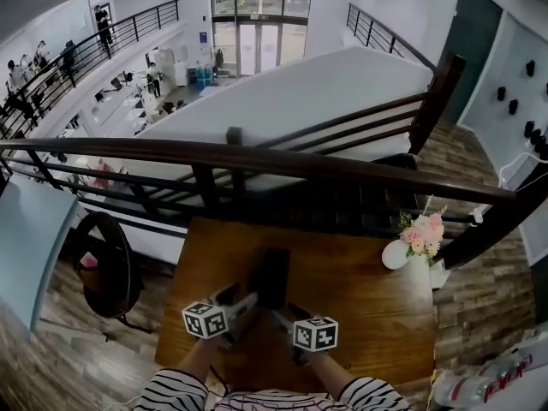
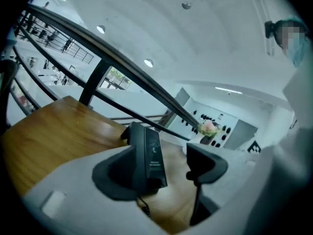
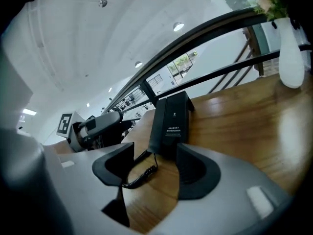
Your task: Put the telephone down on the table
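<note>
A black telephone [image 1: 272, 276] lies on the wooden table [image 1: 368, 306], with its near end toward me. My left gripper [image 1: 247, 300] sits just left of that end and my right gripper [image 1: 282, 315] just right of it. In the left gripper view the telephone [image 2: 148, 153] stands against the left pad, while bare table shows between it and the right pad; this gripper [image 2: 168, 173] is open. In the right gripper view the telephone [image 3: 168, 124] reaches between the tips of the open right gripper [image 3: 156, 168], and its coiled cord [image 3: 142, 173] trails across the gap.
A white vase of pink flowers [image 1: 409, 251] stands at the table's far right corner. A dark railing [image 1: 257, 157] runs just behind the table, with a drop to the floor below. A black chair [image 1: 107, 268] stands left of the table.
</note>
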Demonstrator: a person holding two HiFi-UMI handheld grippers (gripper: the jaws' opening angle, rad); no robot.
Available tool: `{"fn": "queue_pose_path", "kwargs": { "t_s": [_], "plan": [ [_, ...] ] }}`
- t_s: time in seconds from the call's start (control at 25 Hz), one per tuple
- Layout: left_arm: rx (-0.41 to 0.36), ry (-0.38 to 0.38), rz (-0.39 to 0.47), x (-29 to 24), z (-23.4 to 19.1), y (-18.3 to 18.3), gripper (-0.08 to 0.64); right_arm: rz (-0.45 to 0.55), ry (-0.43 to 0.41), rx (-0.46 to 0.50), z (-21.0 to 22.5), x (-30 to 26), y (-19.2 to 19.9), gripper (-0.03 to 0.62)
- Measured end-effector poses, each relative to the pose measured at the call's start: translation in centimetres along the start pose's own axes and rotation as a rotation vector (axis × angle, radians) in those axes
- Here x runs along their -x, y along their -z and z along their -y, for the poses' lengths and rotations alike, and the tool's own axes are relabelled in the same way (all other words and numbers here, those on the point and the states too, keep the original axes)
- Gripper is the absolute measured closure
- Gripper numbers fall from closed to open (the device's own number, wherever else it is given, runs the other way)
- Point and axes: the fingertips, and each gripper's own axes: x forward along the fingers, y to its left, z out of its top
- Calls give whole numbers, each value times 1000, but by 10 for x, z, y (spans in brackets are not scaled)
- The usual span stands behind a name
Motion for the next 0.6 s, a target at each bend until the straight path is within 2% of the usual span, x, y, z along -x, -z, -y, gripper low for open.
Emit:
{"fn": "queue_pose_path", "kwargs": {
  "t_s": [0.4,0.6],
  "plan": [
    [-117,-63,81,53,90,30,423,11,-42,108,-20,73,32,444],
    [-136,-106,116,77,121,50,471,35,-49,152,-28,108,44,541]
  ]
}}
